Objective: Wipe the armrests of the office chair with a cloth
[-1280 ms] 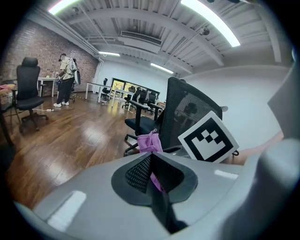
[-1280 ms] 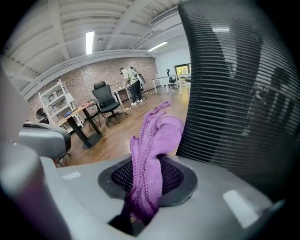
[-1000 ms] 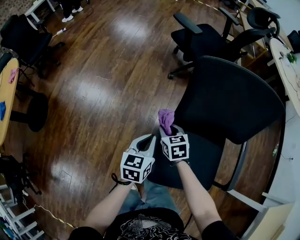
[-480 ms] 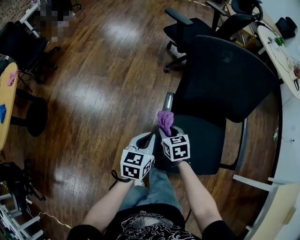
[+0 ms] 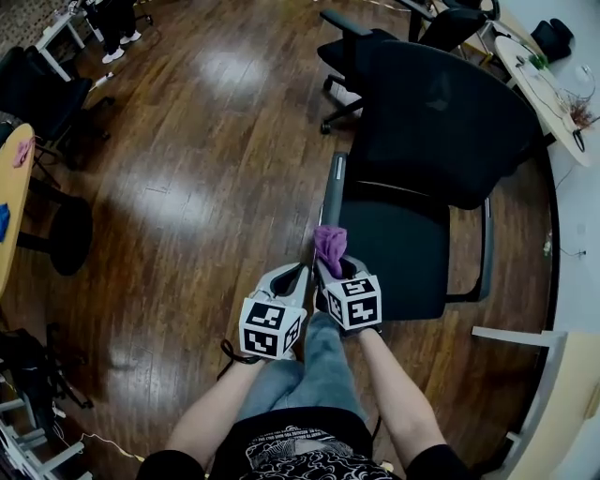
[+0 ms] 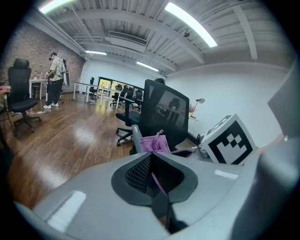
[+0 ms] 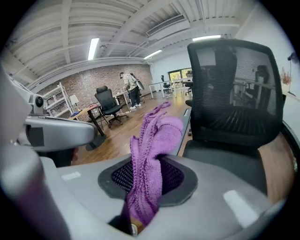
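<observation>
A black mesh office chair point(image 5: 441, 122) stands ahead of me, its grey left armrest point(image 5: 333, 202) running away from the grippers and its right armrest point(image 5: 487, 248) on the far side. My right gripper point(image 5: 333, 269) is shut on a purple cloth point(image 5: 330, 246), which sticks up just short of the left armrest's near end. In the right gripper view the cloth point(image 7: 152, 154) rises from the jaws, with the armrest point(image 7: 186, 123) behind it. My left gripper point(image 5: 292, 278) hovers close beside it, shut and holding nothing. From the left gripper view I see the cloth point(image 6: 155, 144) and chair back point(image 6: 166, 112).
A second black office chair point(image 5: 375, 47) stands behind the first. A white table point(image 5: 548, 84) with small items curves along the right. A yellow table edge point(image 5: 14, 187) and a black stool point(image 5: 70, 230) sit left. White furniture point(image 5: 534, 375) is at lower right. A person's legs point(image 5: 117, 28) are far off.
The chair now faces me more squarely and its left armrest shows beyond the cloth. Both grippers keep the same pose, the right still gripping the cloth.
</observation>
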Demonstrator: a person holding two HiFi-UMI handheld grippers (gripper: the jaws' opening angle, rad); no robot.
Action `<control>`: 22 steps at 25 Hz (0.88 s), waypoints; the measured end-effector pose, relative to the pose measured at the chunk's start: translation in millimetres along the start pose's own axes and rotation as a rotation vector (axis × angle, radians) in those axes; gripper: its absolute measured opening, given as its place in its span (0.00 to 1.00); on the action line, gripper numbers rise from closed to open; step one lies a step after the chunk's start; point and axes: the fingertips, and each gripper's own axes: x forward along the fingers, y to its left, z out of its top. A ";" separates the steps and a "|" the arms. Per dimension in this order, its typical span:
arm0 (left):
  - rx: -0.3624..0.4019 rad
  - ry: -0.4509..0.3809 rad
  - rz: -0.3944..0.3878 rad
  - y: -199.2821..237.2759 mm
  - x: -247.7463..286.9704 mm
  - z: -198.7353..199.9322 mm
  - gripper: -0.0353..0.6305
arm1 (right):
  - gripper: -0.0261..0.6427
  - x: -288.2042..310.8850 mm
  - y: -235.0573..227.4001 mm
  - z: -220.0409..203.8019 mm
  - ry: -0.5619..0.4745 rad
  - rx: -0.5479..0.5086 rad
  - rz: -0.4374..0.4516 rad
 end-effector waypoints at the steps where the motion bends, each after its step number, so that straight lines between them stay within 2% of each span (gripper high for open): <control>1: -0.001 -0.003 -0.004 -1.8 -4.4 -4.6 0.06 | 0.18 -4.4 5.7 -5.9 -0.010 0.004 0.000; 10: -0.032 -0.022 -0.023 -9.9 -24.0 -35.4 0.06 | 0.18 -22.0 38.8 -49.0 -0.072 -0.007 -0.009; 15: -0.041 -0.030 -0.009 -5.5 -12.6 -53.0 0.06 | 0.18 -19.5 42.8 -63.4 -0.143 -0.071 -0.053; 22: -0.021 -0.018 0.014 -7.1 10.1 -87.9 0.06 | 0.18 1.2 37.6 -107.7 -0.165 -0.036 -0.019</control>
